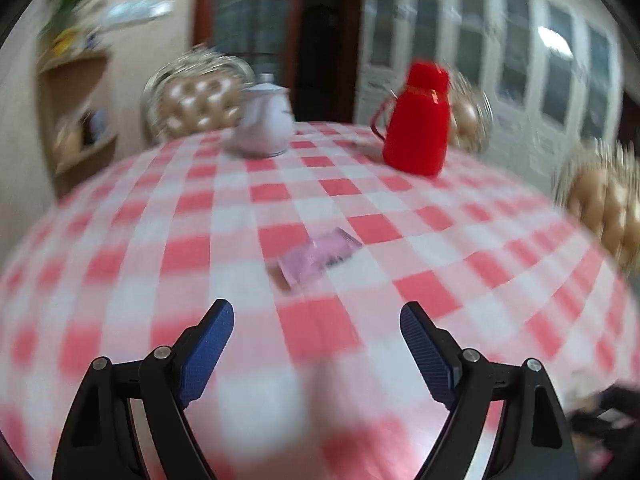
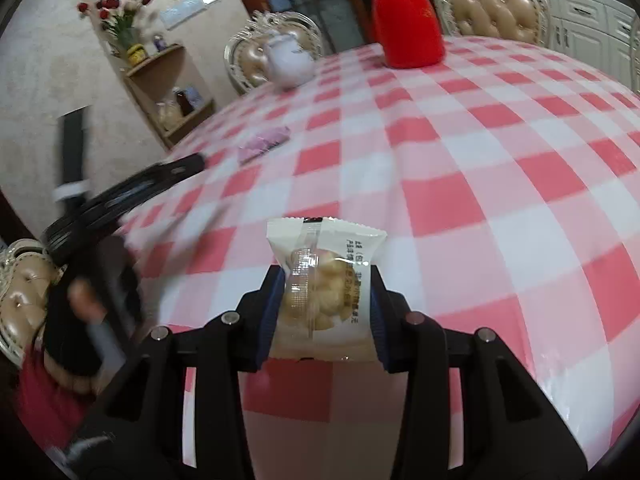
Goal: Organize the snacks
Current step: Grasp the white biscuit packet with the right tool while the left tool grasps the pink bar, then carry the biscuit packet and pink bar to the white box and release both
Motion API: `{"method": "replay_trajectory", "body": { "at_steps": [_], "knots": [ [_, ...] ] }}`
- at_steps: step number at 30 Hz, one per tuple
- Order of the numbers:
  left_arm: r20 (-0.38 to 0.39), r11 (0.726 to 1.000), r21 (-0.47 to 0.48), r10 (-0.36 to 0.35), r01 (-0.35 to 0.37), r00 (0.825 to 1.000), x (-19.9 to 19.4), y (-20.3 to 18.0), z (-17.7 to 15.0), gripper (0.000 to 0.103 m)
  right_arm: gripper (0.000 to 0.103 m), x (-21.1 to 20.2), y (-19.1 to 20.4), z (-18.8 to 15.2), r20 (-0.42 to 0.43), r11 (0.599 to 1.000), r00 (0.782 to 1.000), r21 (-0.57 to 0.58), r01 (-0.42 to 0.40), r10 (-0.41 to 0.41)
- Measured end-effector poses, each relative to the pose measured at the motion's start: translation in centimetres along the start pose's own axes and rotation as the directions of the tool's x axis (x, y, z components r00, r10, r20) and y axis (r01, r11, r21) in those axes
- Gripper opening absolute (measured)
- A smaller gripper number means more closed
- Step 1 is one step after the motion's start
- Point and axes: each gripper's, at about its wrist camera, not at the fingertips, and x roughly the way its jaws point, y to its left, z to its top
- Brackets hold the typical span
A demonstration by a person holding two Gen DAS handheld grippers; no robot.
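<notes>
- The right gripper [image 2: 326,300], bottom centre of its view, was clamped on a white snack pack [image 2: 322,280], pads pressing both sides and the pack lifted clear of the table [image 2: 500,168].
- The left gripper [image 1: 316,344], bottom of its own view, stood spread wide with nothing between the pads.
- A pink packet [image 1: 318,258] lay flat on the cloth just beyond the left gripper, at mid-frame; in the right view it sat at centre left, near the table edge.
- By the look of it, one snack was in hand and the pink one still waited; no tray or box for them showed, so the goal spot could not be told.
- The table wore a red-and-white checked cloth.
- Farther back stood a white teapot [image 1: 266,120] and a red flask [image 1: 418,120], well apart.
- Beyond them were padded chairs [image 2: 496,8], a corner shelf [image 2: 168,92] with flowers [image 2: 120,12] at upper left, and white cabinets [image 1: 520,52] at upper right.
</notes>
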Motion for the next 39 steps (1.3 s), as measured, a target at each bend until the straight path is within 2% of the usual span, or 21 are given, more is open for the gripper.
{"method": "replay_trajectory", "body": {
  "at_steps": [1,2,4,6,8,9,10,12,14,15,16,21,24,26,28,30,32,34,36,39],
  "knots": [
    [-0.025,0.999,0.036,-0.018,0.019,1.0,1.0,0.0,0.6,0.086,0.045,-0.1,-0.2,0.1,0.005,1.0,1.0,0.007,-0.004,0.004],
    [-0.087,0.994,0.09,-0.06,0.068,0.994,2.9,-0.1,1.8,0.086,0.045,0.0,-0.5,0.2,0.003,1.0,1.0,0.015,0.001,-0.001],
    [-0.157,0.985,0.147,-0.069,0.093,0.985,5.6,-0.2,3.1,0.086,0.045,0.2,-1.3,0.2,-0.003,0.999,1.0,0.052,-0.007,0.007],
    [-0.191,0.98,0.172,-0.065,0.099,0.979,7.5,-0.4,3.9,0.086,0.045,0.3,-1.8,0.3,-0.005,0.997,1.0,0.081,-0.009,0.009],
    [-0.21,0.977,0.165,-0.095,0.131,0.973,9.2,-0.5,4.8,0.085,0.045,0.4,-2.0,0.4,-0.01,0.996,1.0,0.092,-0.011,0.012],
    [-0.22,0.976,0.167,-0.1,0.138,0.97,9.8,-0.5,4.8,0.081,0.045,0.6,-2.1,0.5,-0.011,0.996,1.0,0.091,-0.01,0.011],
    [-0.238,0.974,0.175,-0.099,0.143,0.966,10.4,-0.7,4.8,0.074,0.045,0.6,-2.0,0.5,-0.01,0.996,1.0,0.088,-0.006,0.007],
    [-0.28,0.968,0.201,-0.088,0.148,0.956,11.8,-1.2,4.5,0.067,0.045,0.6,-1.9,0.5,-0.012,0.996,1.0,0.085,-0.004,0.006],
    [-0.268,0.968,0.176,-0.127,0.178,0.955,12.1,-1.0,4.4,0.055,0.045,0.6,-2.0,0.5,-0.014,0.996,1.0,0.09,-0.001,0.002],
    [-0.26,0.97,0.142,-0.155,0.197,0.953,11.9,-0.8,4.4,0.034,0.045,0.6,-2.1,0.5,-0.015,0.996,1.0,0.093,0.0,0.001],
    [-0.256,0.971,0.129,-0.165,0.202,0.953,11.6,-0.9,4.2,0.022,0.045,0.6,-2.1,0.5,-0.017,0.996,1.0,0.093,0.001,0.001],
    [-0.249,0.976,0.099,-0.165,0.194,0.955,8.0,-2.2,1.6,0.022,0.045,0.7,-2.0,0.5,-0.02,0.996,1.0,0.089,0.003,-0.001],
    [-0.188,0.983,0.019,-0.177,0.184,0.966,2.7,-3.2,-2.0,0.022,0.045,0.7,-2.0,0.5,-0.022,0.996,1.0,0.09,0.002,0.0],
    [-0.137,0.988,-0.036,-0.154,0.151,0.978,-0.6,-3.7,-4.2,0.022,0.045,0.7,-2.0,0.5,-0.022,0.996,1.0,0.086,0.001,0.001],
    [-0.07,0.982,-0.135,-0.14,0.13,0.988,-4.1,-3.6,-6.2,0.022,0.045,0.6,-1.9,0.4,-0.019,0.997,1.0,0.08,-0.003,0.005],
    [-0.045,0.977,-0.204,-0.076,0.065,0.996,-7.0,-3.7,-7.7,0.022,0.045,0.5,-1.8,0.4,-0.012,0.997,1.0,0.071,-0.007,0.008],
    [-0.006,0.971,-0.233,-0.058,0.055,0.998,-9.7,-4.3,-8.5,0.022,0.045,0.4,-1.6,0.4,-0.007,0.998,1.0,0.061,-0.009,0.01],
    [0.029,0.967,-0.253,-0.01,0.017,1.0,-12.4,-5.1,-9.9,0.022,0.045,0.3,-1.4,0.5,0.0,0.999,1.0,0.05,-0.014,0.014],
    [0.058,0.959,-0.281,-0.011,0.027,0.998,-14.4,-5.3,-11.4,0.022,0.045,0.0,-1.3,0.5,0.004,0.997,0.999,0.061,-0.036,0.036],
    [0.072,0.966,-0.257,0.035,-0.016,0.997,-16.4,-5.5,-12.5,0.022,0.045,-1.3,0.0,0.6,0.044,0.997,0.996,0.03,-0.077,0.076]
  ]
}}
